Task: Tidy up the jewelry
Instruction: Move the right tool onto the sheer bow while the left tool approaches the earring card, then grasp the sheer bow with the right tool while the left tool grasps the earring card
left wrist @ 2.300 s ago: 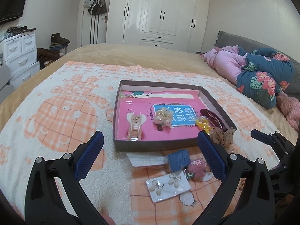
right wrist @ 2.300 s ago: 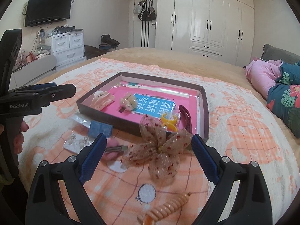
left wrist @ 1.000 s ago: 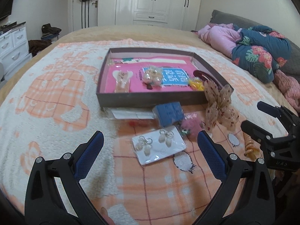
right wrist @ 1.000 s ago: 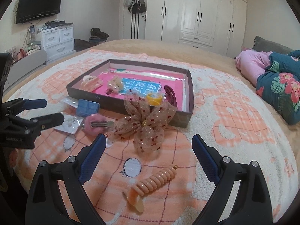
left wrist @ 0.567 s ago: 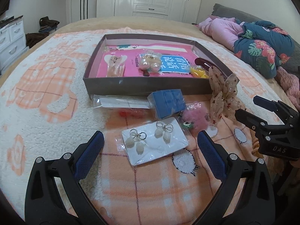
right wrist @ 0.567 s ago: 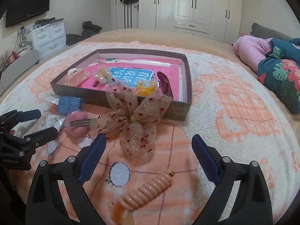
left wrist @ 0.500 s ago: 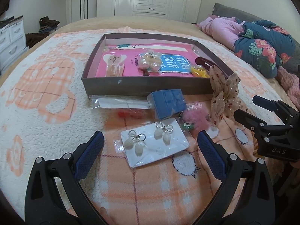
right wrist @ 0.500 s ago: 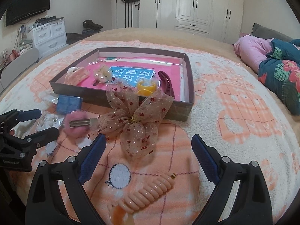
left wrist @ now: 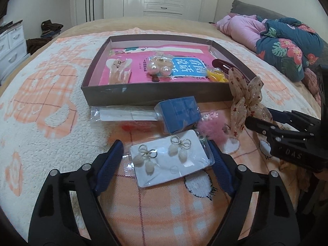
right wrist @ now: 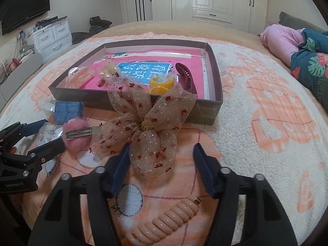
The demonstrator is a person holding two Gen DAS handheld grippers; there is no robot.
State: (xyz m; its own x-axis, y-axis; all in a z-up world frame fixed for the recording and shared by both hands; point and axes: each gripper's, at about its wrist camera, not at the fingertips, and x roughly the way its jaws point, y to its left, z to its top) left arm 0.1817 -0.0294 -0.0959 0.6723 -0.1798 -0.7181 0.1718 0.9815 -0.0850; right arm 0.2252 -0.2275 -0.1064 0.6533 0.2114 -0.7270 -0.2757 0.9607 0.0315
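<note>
Two white pearl bow earrings lay on one glossy card at frame centre, between the closing, not yet gripping left claw; the right claw, closing, flanked one gauzy sequinned bow.

Left gripper fills the lower frame, angled downward, jaws closing. Right gripper likewise low in its frame, tilted down, jaws closing, narrower.

Left gripper: matte black frame, open cut-outs, silver screw heads at pivots, ribbed blue pads on finger insides. Right gripper: same black build, same blue pads, silver screws; raised "DAS" lettering on side of body.
</note>
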